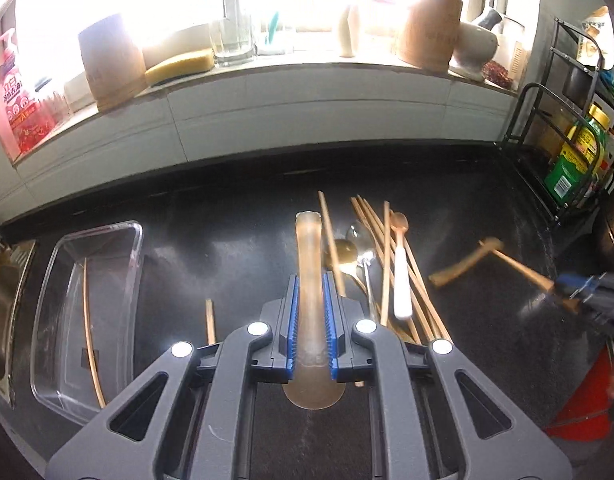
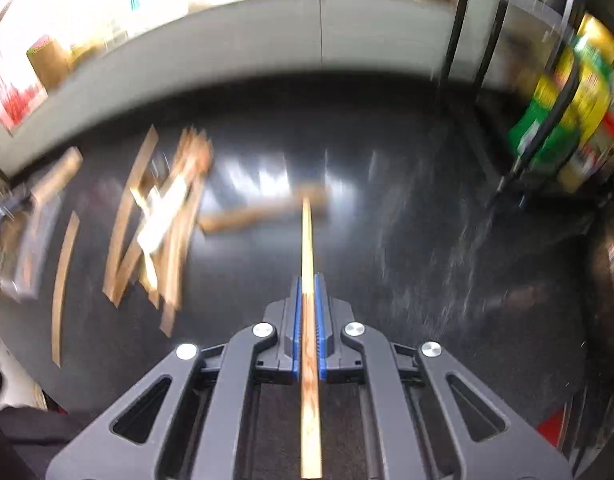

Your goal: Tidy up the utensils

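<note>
Left gripper [image 1: 310, 280] is clamped on a translucent amber spoon [image 1: 308, 240], pinched mid-handle so the handle runs straight out along the fingers, probably for a clean drop into the clear tray [image 1: 47, 280] on its left. One chopstick [image 1: 92, 332] already lies in that tray. Right gripper [image 2: 307, 280] is closed on a single wooden chopstick [image 2: 306, 240], also gripped lengthwise, tip forward over the black counter [image 2: 387, 240]. Remaining pile of chopsticks and spoons [image 1: 379, 264] sits loose on the counter between the two grippers; another wooden piece [image 1: 463, 264] lies apart, near the right gripper.
</note>
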Available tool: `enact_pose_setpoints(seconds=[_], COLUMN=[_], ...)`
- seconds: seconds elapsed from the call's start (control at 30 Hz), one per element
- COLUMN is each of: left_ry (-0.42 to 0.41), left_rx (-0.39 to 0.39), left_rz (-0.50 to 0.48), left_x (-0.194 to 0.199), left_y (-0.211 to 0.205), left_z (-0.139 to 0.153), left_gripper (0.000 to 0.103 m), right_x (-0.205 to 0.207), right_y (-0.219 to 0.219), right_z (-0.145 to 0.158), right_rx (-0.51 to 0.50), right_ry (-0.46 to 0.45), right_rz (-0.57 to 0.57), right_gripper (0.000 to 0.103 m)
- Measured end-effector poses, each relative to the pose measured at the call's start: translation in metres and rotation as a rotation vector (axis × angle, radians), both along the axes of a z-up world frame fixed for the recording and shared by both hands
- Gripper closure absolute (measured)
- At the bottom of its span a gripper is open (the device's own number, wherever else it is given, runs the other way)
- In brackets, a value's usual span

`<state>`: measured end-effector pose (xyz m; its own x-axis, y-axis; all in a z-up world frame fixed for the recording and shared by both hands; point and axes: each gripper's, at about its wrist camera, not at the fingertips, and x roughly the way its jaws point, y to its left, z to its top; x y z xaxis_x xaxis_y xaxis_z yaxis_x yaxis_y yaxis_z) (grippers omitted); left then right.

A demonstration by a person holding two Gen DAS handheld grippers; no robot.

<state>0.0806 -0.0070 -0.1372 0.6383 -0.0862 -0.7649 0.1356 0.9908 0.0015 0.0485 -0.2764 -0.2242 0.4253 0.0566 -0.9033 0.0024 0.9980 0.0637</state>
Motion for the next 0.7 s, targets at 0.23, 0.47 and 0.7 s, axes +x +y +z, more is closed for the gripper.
enact_pose_setpoints(seconds=[0.23,0.47,0.7], left_ry=[0.017,0.019,0.039], left_rx=[0.008,0.011,0.007], left_rz=[-0.036,-0.016,0.015], left_x=[-0.023,-0.038,-0.044], left_y=[-0.014,-0.009,0.004], left_z=[-0.006,-0.005,-0.008], left_gripper=[0.092,0.092,0.092], right_x=[-0.003,0.005,0.012], right_y=[-0.005,0.005,0.019], right_z=[-0.036,-0.026,-0.050], right_rx=[0.039,0.037,-0.056], right_ry=[0.087,0.024,0.066], right_rz=[-0.020,-0.026,-0.004], right_gripper=[0.102,0.018,0.068])
